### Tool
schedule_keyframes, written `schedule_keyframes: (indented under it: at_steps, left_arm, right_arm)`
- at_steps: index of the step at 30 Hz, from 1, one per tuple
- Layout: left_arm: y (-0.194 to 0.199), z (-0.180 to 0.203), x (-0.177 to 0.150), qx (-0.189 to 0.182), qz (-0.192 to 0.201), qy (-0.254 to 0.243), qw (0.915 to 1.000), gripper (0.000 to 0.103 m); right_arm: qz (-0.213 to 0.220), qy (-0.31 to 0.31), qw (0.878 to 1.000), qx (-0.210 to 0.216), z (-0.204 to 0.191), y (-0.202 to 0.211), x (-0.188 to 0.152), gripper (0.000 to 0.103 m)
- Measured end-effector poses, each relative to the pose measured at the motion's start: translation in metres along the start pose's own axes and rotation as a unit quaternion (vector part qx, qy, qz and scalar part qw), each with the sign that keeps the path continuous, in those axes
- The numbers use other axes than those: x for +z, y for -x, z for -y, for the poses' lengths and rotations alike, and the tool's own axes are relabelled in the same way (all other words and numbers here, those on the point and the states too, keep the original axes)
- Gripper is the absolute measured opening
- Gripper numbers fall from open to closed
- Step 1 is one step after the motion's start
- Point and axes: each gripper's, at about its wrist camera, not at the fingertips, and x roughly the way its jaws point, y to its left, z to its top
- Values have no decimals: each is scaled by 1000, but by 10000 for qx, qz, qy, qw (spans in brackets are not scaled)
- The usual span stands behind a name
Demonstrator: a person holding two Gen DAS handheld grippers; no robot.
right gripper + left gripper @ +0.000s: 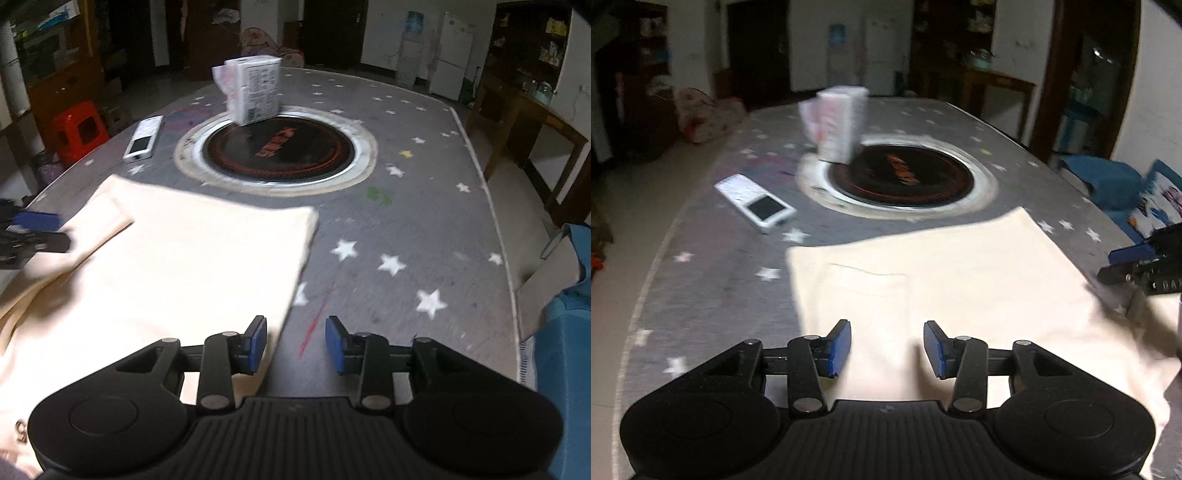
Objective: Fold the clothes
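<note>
Beyond the garment [960,280]: remote [753,203], carton [838,122].

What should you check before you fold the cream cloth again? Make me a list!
1. Left gripper open with nothing between its pads: ok.
2. Right gripper open, nothing pinched: ok; it sits over the cloth's right edge.
3. Cloth lying flat on the table: mostly ok; a folded flap lies at its left side in the right wrist view.
4. Remote clear of the cloth: ok, it lies apart from it.
5. Box clear of the cloth: ok, it stands beyond the round plate.
6. Near edge of the cloth smooth: cannot tell, the grippers hide it.
</note>
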Motion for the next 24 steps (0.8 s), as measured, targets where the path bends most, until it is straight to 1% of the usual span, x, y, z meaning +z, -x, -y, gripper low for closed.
schedule_keyframes:
  at_steps: [2, 5, 9, 10, 11, 12, 13, 14, 15, 20, 24]
  left_arm:
    - [-13, 5, 4, 111, -53, -54, 9999, 45]
    - [-31, 6, 9, 250, -169, -2, 9995, 45]
    - [-40, 12, 10, 325, -162, -143, 9992, 45]
    - [-40, 13, 10, 365, -141, -177, 9991, 44]
    - [-40, 12, 9, 402, -117, -152, 9990, 33]
    - [-39, 10, 9, 439, -93, -112, 9989, 16]
    - [-38, 9, 9, 476, -68, -72, 9988, 12]
    - [-35, 5, 8, 451, -44, 23, 9990, 6]
    - [-27, -1, 8, 460, 39, 127, 9989, 4]
    - [23, -33, 2, 585, 568, 661, 9945, 3]
    - [72, -66, -14, 788, 954, 1131, 9858, 3]
  right_arm:
    - [-14, 35, 10000, 79, -7, 4, -7, 36]
    - [-52, 111, 9997, 188, -16, 7, -16, 36]
    - [-65, 230, 9993, 282, -25, 10, -22, 36]
    - [-62, 252, 9992, 300, -27, 10, -23, 36]
    - [-53, 272, 9991, 308, -28, 10, -23, 36]
    - [-40, 288, 9991, 304, -30, 10, -24, 36]
    - [-26, 302, 9991, 287, -31, 11, -25, 36]
    - [-17, 314, 9991, 267, -32, 12, -25, 36]
    - [-1, 326, 9992, 247, -32, 13, -26, 36]
    - [65, 380, 9991, 156, -33, 25, -30, 36]
    - [110, 452, 9988, 165, -40, 34, -33, 36]
